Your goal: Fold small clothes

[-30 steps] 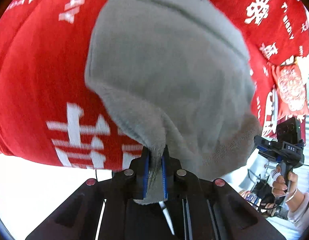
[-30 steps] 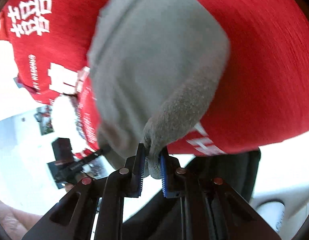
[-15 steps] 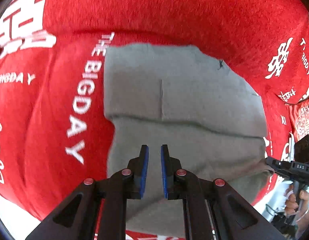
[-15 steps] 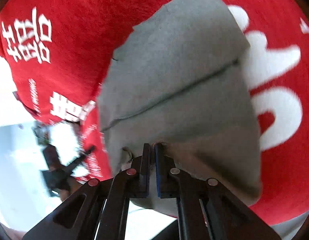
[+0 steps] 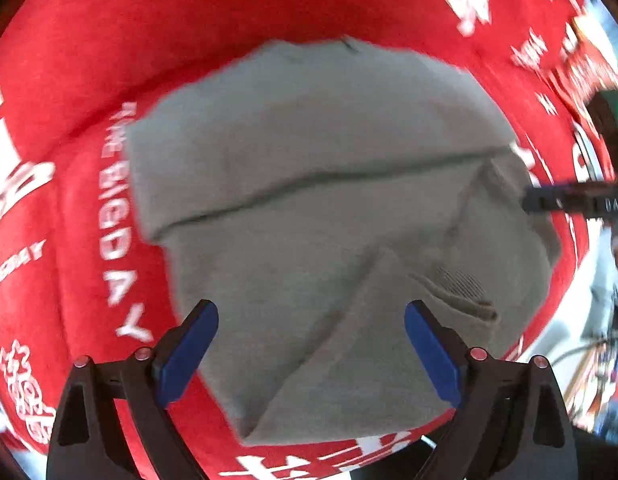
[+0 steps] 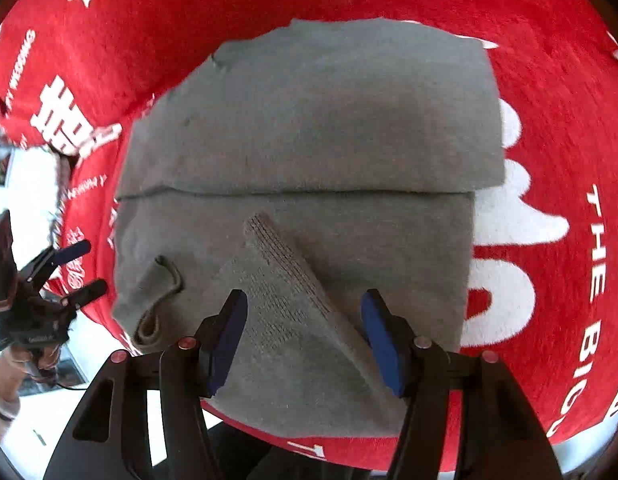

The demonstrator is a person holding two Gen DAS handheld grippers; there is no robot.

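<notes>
A small grey knit garment [image 5: 329,208] lies folded on a red blanket [image 5: 61,80] with white lettering. One fold edge runs across its middle. In the right wrist view the garment [image 6: 309,128] has a ribbed cuff flap [image 6: 285,280] lying on top of its near part. My left gripper [image 5: 311,354] is open and empty, its blue pads [image 5: 189,348] spread wide over the garment's near edge. My right gripper [image 6: 305,336] is open and empty, its pads [image 6: 383,340] either side of the ribbed flap.
The red blanket [image 6: 549,160] covers the whole surface. The right gripper's body [image 5: 577,200] shows at the right edge of the left wrist view. The left gripper [image 6: 49,276] and the hand holding it show at the left edge of the right wrist view. White floor lies beyond.
One second ago both grippers held the garment's corners lifted. They lowered it onto the blanket as a fold, then both jaws opened wide and let go.
</notes>
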